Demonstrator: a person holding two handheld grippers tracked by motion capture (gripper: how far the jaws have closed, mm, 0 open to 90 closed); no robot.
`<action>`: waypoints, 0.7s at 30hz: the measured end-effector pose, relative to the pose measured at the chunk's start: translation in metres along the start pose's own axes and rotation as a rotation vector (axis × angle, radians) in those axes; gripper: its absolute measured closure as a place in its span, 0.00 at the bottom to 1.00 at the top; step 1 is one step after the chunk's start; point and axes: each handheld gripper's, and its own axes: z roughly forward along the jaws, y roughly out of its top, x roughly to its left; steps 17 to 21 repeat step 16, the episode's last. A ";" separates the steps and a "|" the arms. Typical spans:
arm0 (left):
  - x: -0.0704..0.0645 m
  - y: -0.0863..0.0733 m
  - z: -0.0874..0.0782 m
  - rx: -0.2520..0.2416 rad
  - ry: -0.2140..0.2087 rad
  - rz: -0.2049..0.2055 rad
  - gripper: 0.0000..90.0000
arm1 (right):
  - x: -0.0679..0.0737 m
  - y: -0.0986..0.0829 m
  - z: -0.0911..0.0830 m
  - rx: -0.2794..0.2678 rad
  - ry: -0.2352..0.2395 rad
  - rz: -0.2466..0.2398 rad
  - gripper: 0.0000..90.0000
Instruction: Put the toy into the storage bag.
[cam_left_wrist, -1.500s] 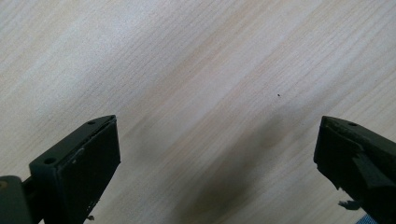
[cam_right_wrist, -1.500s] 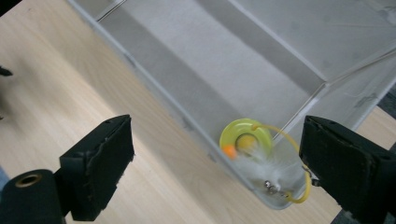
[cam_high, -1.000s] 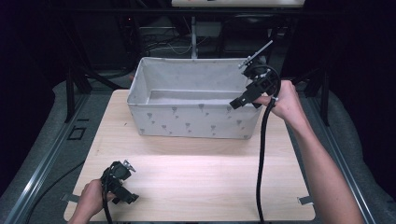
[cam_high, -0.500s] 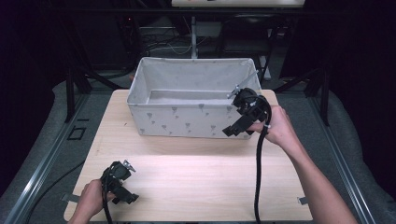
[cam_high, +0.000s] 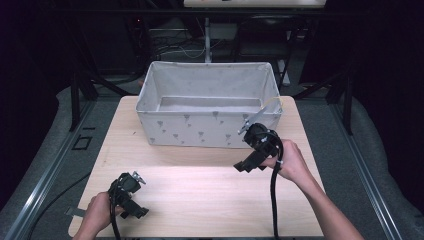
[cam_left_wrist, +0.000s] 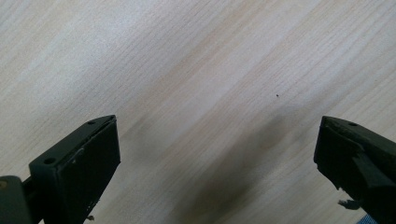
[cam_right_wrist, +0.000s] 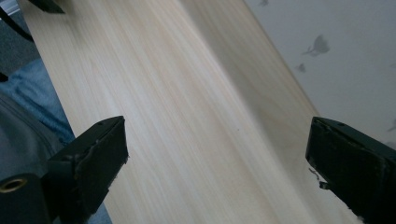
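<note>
Two grippers, left (cam_high: 131, 200) and right (cam_high: 252, 160), fingers wide apart and empty, near one fabric bin (cam_high: 210, 127)

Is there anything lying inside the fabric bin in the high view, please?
No, the fabric bin shows only its bare grey bottom, and the right hand-held gripper sits in front of it over the wooden table.

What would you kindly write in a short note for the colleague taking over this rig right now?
Left tool: open, holding nothing, low over the light wooden table near its front left corner.
Right tool: open, holding nothing, just in front of the grey fabric bin with small dark prints.
The bin stands at the table's back; the part of its floor that shows is bare.
Done: cannot tell. Left: nothing lies ready to grasp.
</note>
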 end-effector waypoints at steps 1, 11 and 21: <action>0.000 0.000 0.000 -0.002 -0.003 -0.004 0.01 | 0.001 -0.003 0.004 0.001 0.004 0.005 0.06; 0.002 -0.001 0.001 -0.005 -0.004 -0.006 0.01 | 0.003 -0.041 0.056 0.075 0.034 0.044 0.06; 0.002 0.000 0.001 -0.011 -0.006 0.006 0.00 | 0.000 -0.052 0.074 0.116 0.049 0.048 0.07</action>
